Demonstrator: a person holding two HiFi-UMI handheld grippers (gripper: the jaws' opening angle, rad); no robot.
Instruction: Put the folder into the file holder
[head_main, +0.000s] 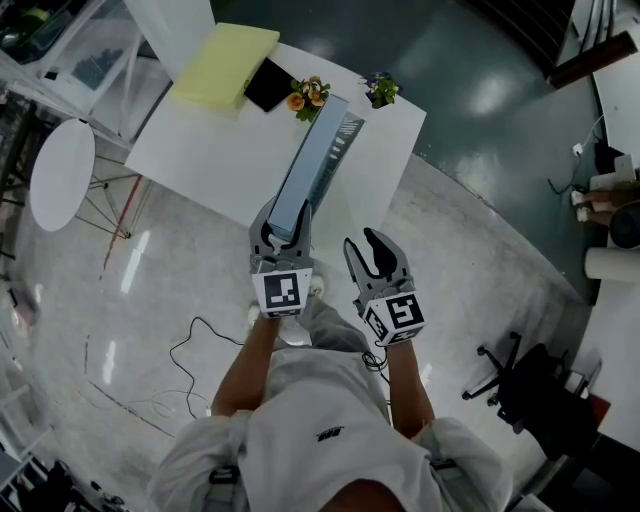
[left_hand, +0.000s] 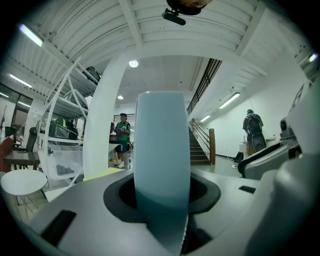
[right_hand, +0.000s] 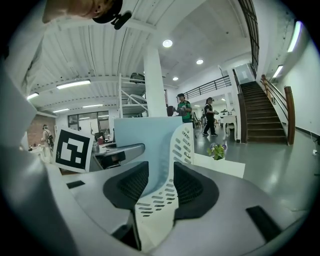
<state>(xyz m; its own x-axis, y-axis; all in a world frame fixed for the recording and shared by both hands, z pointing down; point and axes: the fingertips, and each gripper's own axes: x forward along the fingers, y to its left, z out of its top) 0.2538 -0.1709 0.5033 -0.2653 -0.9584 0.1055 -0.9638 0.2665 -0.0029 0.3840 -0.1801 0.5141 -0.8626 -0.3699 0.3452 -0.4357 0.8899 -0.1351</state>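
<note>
**Head view.** A white bench carries a pale blue folder. It stands on its long edge and runs from the bench's near edge toward the far edge. Its far part lies within the file holder, whose slotted wall shows on the right of it. The left gripper meets the folder's near end at the near edge. The right gripper sits just beside it, to the right. A yellow pad and a black item lie at the far left corner. Two small flower pots stand along the far edge.

**Left gripper view.** The folder rises upright between the jaws, which are clamped on its lower end, one dark pad on each face.

**Right gripper view.** The jaws are closed on the white perforated wall of the file holder. The folder stands just behind that wall. The left gripper's marker cube shows at the folder's left side.
</note>
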